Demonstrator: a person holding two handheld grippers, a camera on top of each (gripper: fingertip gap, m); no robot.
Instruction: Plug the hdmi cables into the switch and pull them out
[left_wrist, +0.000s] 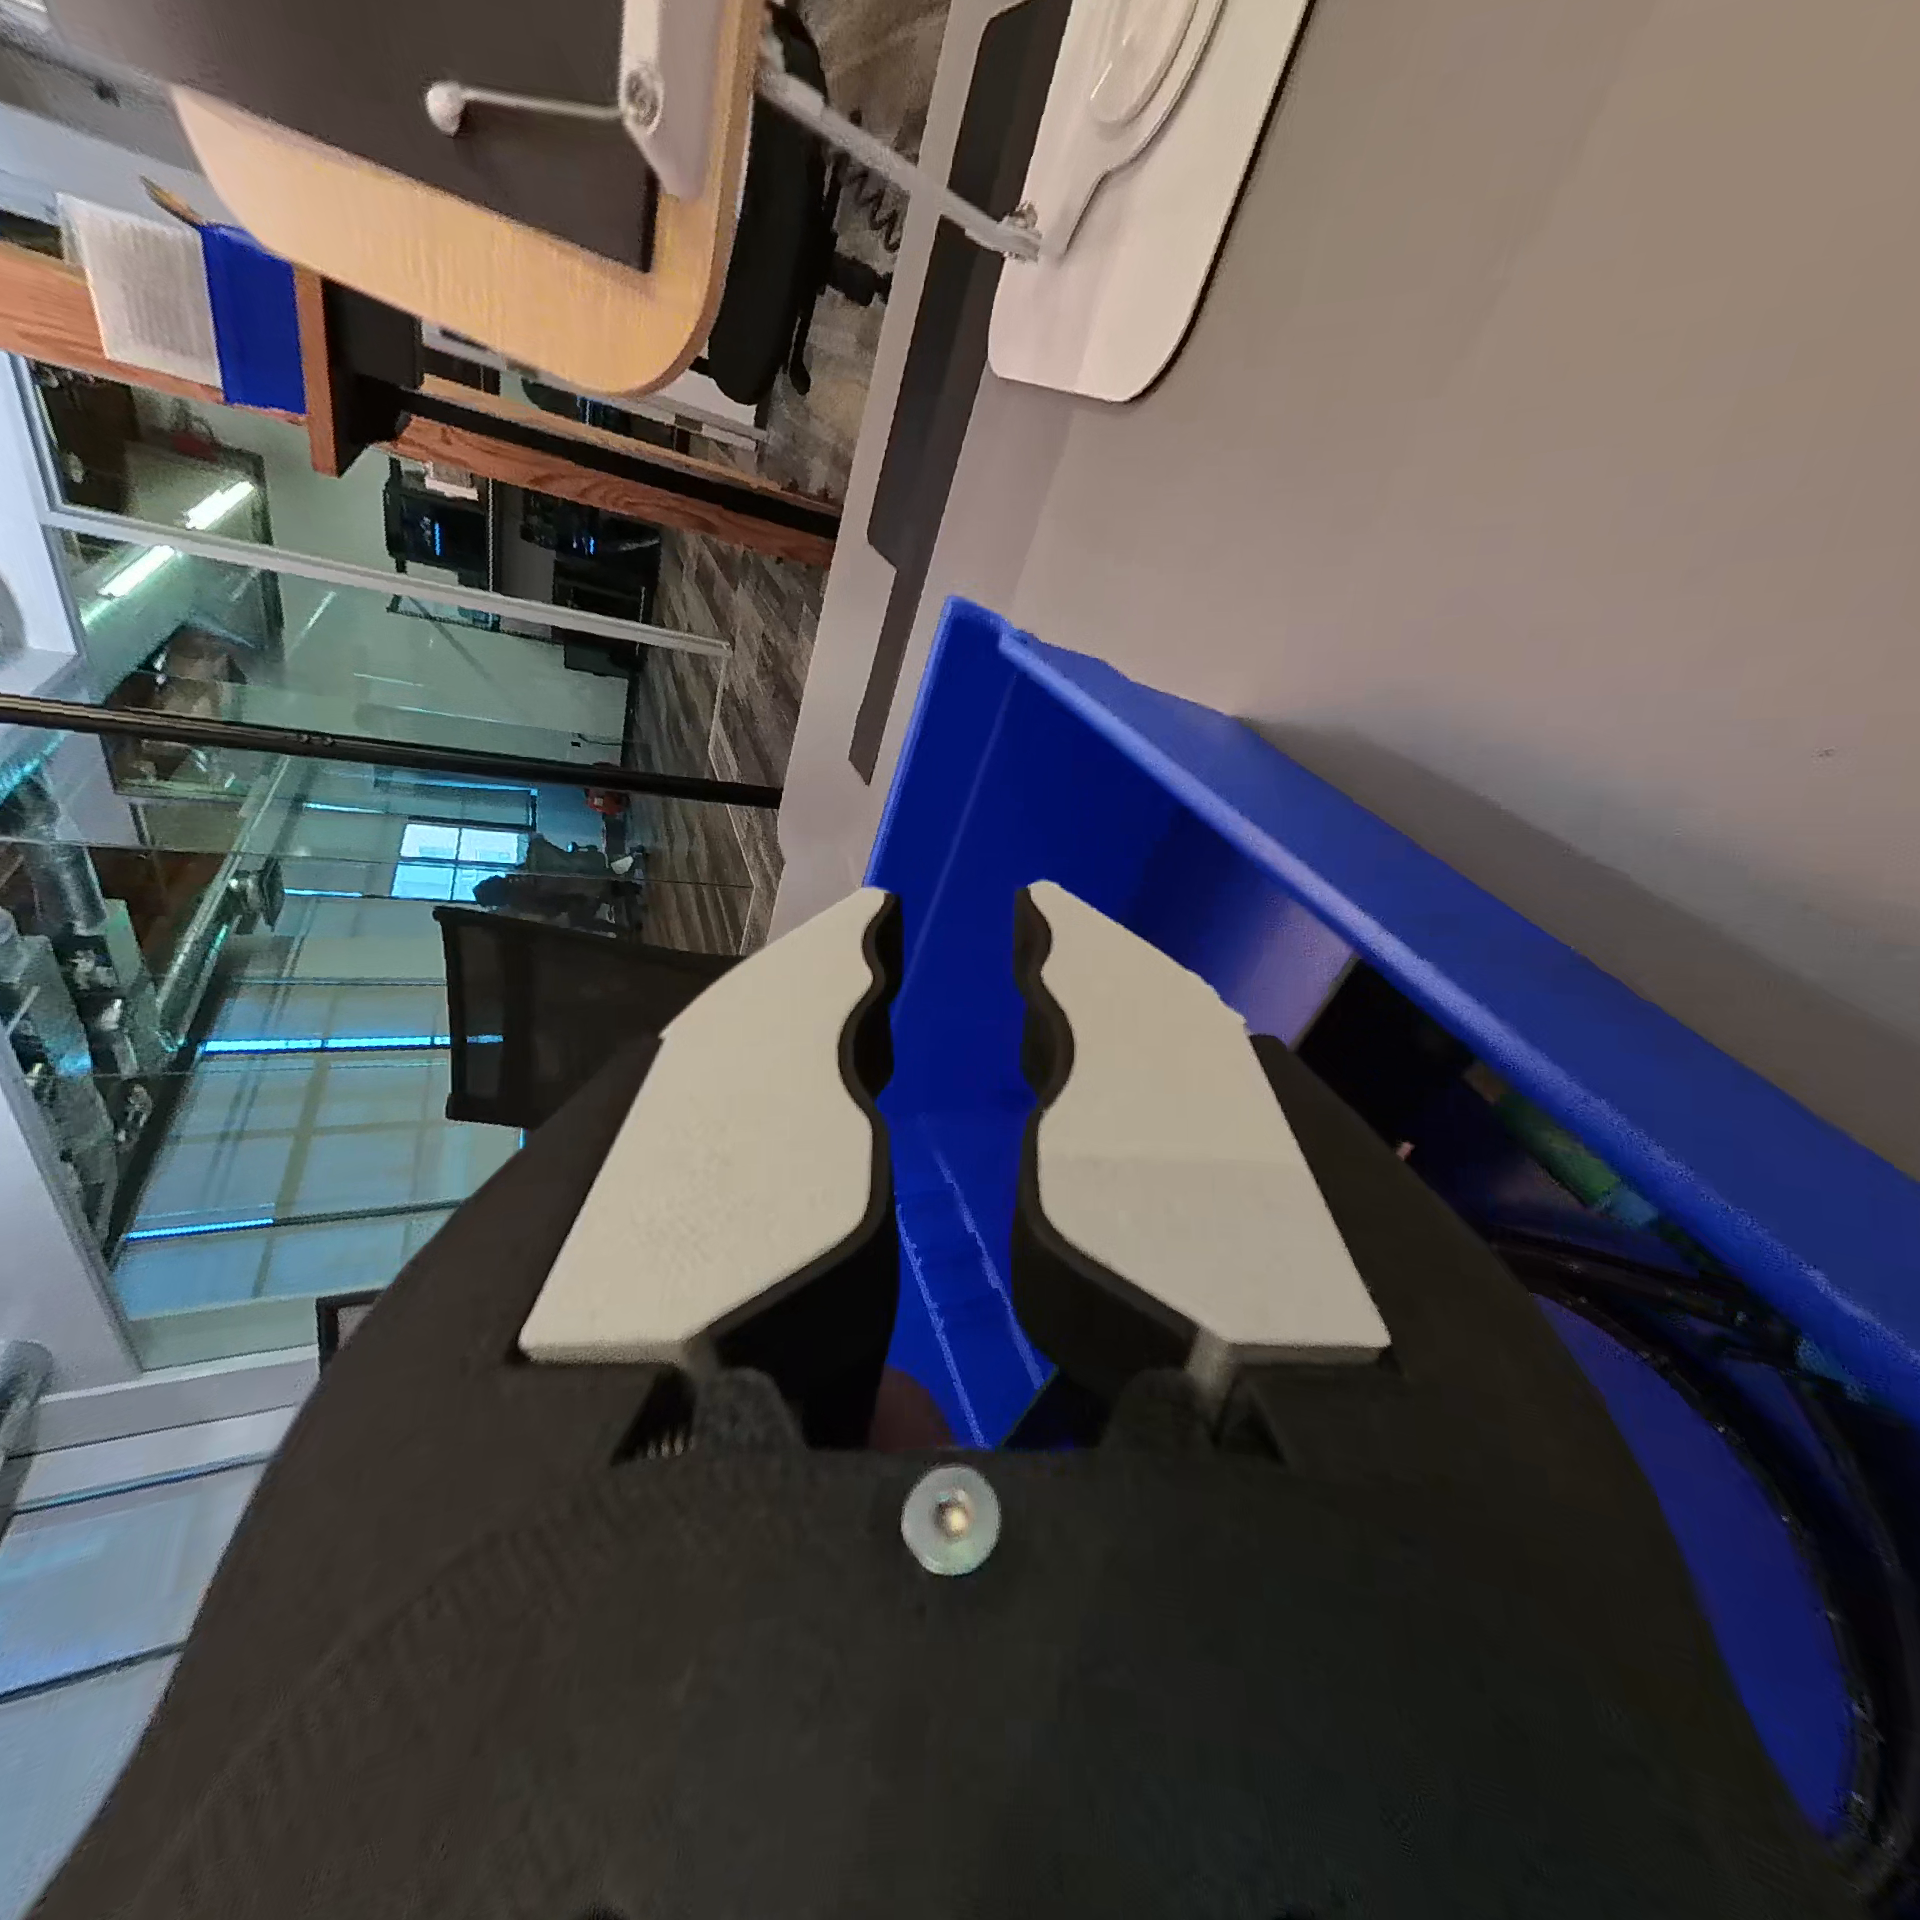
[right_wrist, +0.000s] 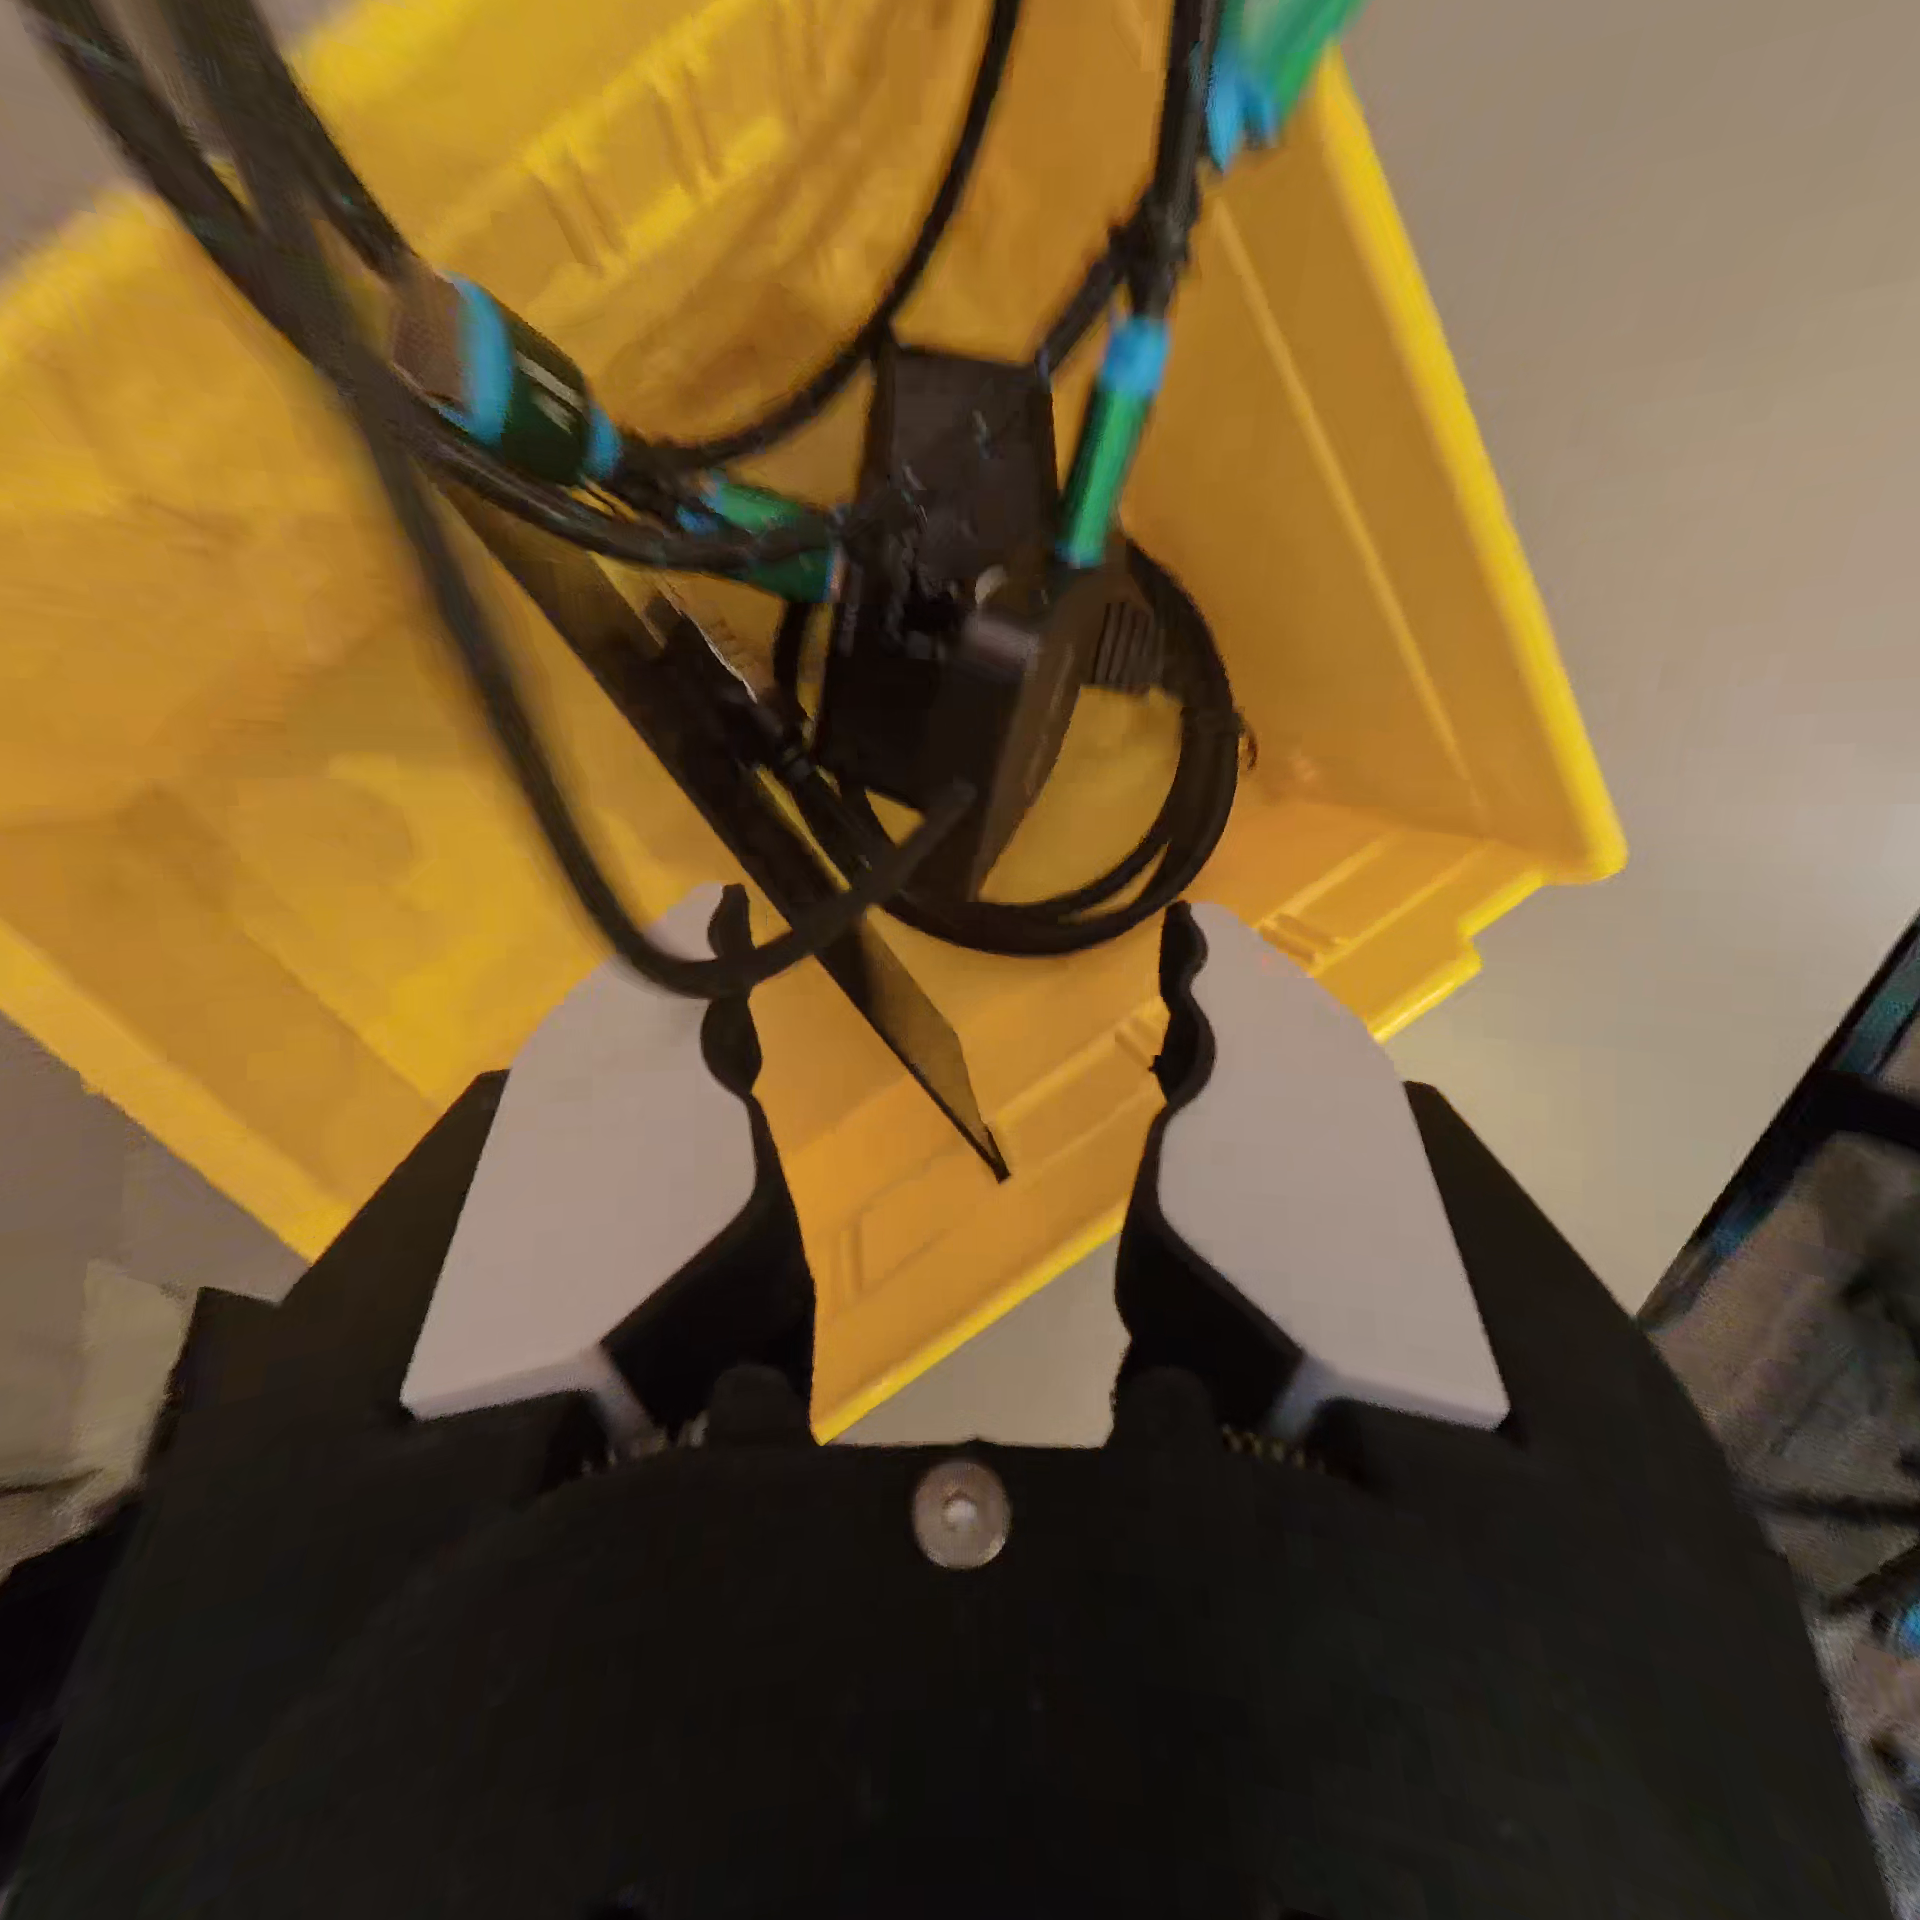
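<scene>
Both your grippers, left and right, stood unclenched and empty, the switch lay in the yellow bin among hdmi cables, so you likely next needed a plug grasped.

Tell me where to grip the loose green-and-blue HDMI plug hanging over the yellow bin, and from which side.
Grip the plug on its green body, just behind the blue band, closing on the two broad flat faces. Come from the open side facing the right gripper, below the cable bundle. The metal tip points up-left and must stay free, while the flat body should resist twisting. Blur makes its exact tilt uncertain.
</scene>
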